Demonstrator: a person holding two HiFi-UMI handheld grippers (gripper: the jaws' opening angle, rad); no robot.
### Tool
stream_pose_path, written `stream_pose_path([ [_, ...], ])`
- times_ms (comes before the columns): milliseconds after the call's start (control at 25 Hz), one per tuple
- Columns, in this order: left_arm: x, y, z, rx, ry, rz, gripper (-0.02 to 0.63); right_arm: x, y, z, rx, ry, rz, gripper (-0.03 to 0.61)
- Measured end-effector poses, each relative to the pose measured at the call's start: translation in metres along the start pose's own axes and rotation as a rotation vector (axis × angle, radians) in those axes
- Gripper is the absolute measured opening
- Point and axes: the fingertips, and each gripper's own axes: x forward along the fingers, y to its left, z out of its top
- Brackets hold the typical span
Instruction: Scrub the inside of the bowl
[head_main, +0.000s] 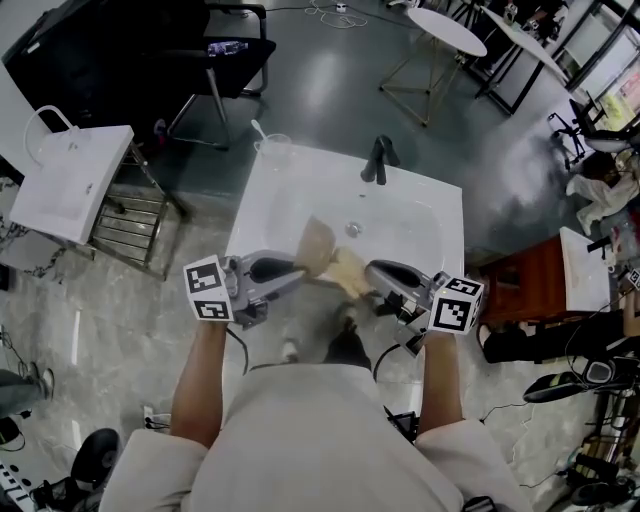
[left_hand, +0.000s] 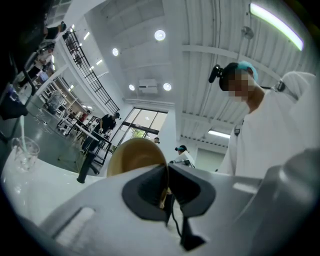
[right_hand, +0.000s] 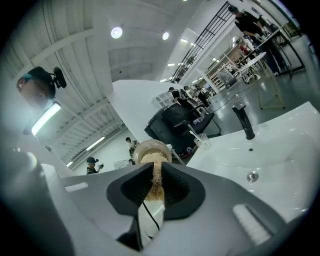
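- Bowl (head_main: 318, 243): tan, tipped on edge at the centre of the head view over the white sink (head_main: 420, 205), rim clenched in the left gripper's (head_main: 296, 270) jaws.
- The right gripper's (head_main: 374, 272) jaws grasp a fibrous scrubber (head_main: 350, 272) against it. Scrubbing seems under way; next, sweep the inner wall.
- Only the gripper views show both grips.

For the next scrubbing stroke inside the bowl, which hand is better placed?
Right, most likely. The right gripper is shut on the fibrous scrubber, close beside the bowl over the sink. The left gripper is clamped on the bowl's rim, so it serves as the holder.
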Motion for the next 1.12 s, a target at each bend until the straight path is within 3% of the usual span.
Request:
stream_pose_path([
  [120, 0.003, -0.002, -0.002, 0.002, 0.014, -0.004, 0.014, -0.006, 0.005, 0.016, 0.030, -0.072, 0.040, 0.054],
  [360, 0.006, -0.009, -0.003, 0.013, 0.040, -0.027, 0.015, -0.008, -0.008, 0.031, 0.072, -0.149, 0.003, 0.054],
  [640, 0.006, -0.008, 0.000, 0.029, 0.028, -0.007, 0.018, 0.003, -0.025, 0.004, 0.038, -0.047, -0.096, 0.052],
  [800, 0.005, 0.003, 0.001, 0.035, 0.016, 0.047, 0.015, 0.004, -0.019, -0.008, 0.025, 0.004, -0.062, 0.052],
  [1120, 0.012, 0.011, -0.014, 0.011, 0.070, 0.057, 0.015, -0.007, -0.014, 0.017, 0.059, -0.099, 0.000, 0.052],
])
